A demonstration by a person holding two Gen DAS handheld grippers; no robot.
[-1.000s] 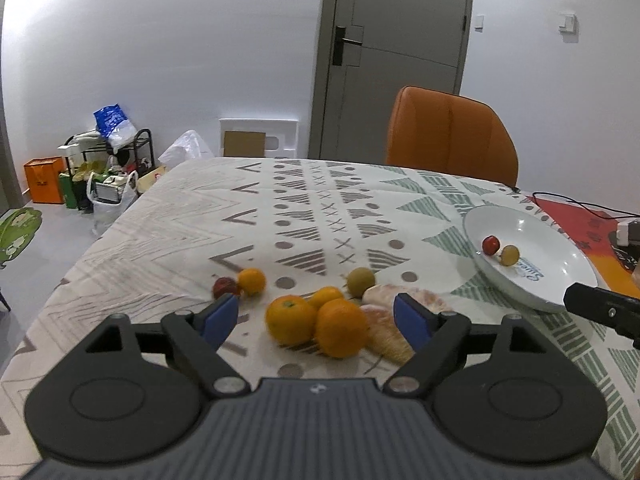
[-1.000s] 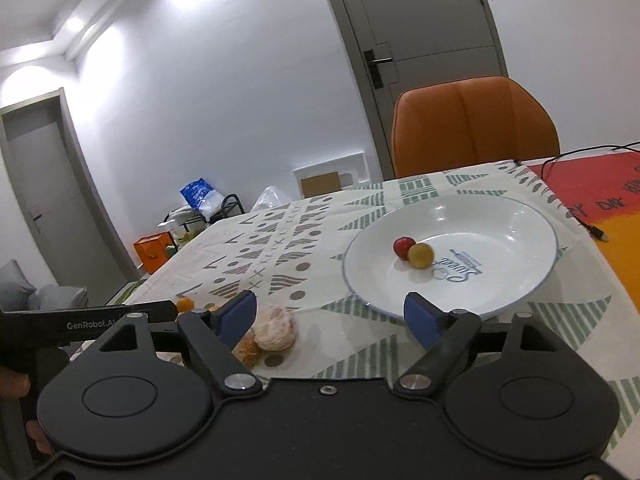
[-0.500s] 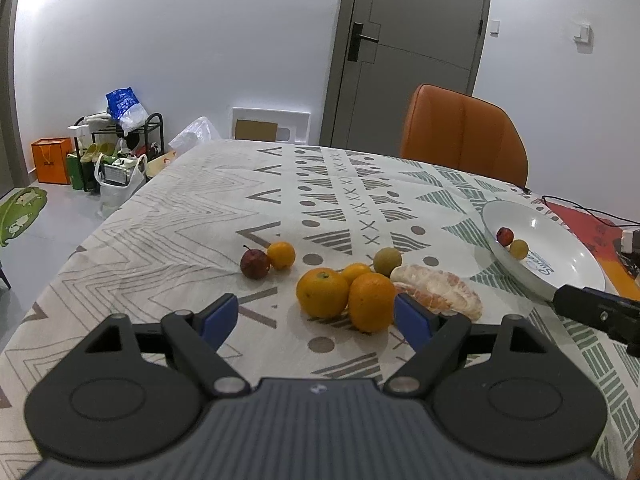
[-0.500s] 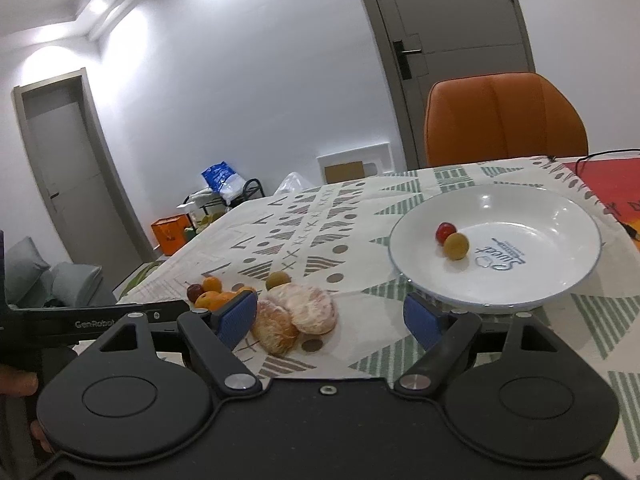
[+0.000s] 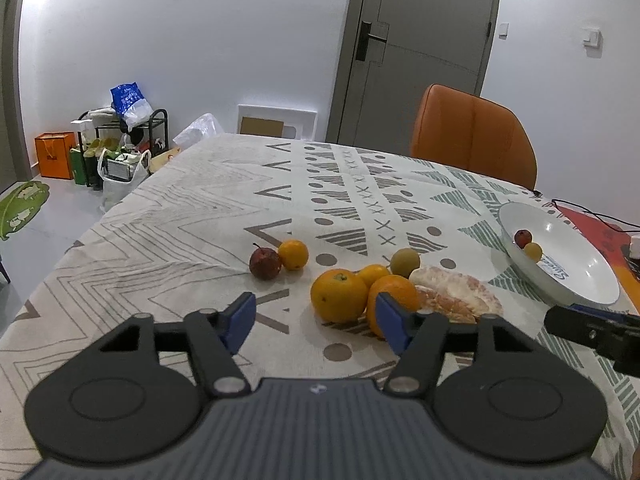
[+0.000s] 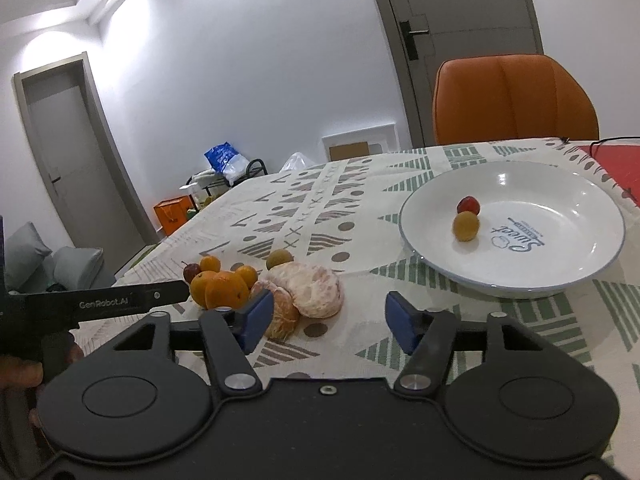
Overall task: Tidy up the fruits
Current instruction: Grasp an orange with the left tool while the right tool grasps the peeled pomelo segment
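Observation:
A pile of fruit lies on the patterned tablecloth: oranges (image 5: 339, 295), a small red apple (image 5: 265, 263), a small orange (image 5: 293, 254), a greenish round fruit (image 5: 405, 261) and a peeled pomelo (image 5: 456, 294). The same pile shows in the right wrist view, with oranges (image 6: 220, 289) and the pomelo (image 6: 312, 289). A white plate (image 6: 576, 216) holds a red fruit (image 6: 468, 204) and a yellow fruit (image 6: 465, 226). My left gripper (image 5: 316, 322) is open and empty, just short of the oranges. My right gripper (image 6: 330, 320) is open and empty, near the pomelo.
An orange chair (image 5: 472, 136) stands at the table's far side. A red mat with a black cable (image 5: 592, 220) lies right of the plate (image 5: 580, 276). Bags and a rack (image 5: 116, 140) stand on the floor at the left.
Both grippers have pulled back and shifted left, so the fruit pile sits further ahead in view. Both stay open and empty. The fruit has not moved.

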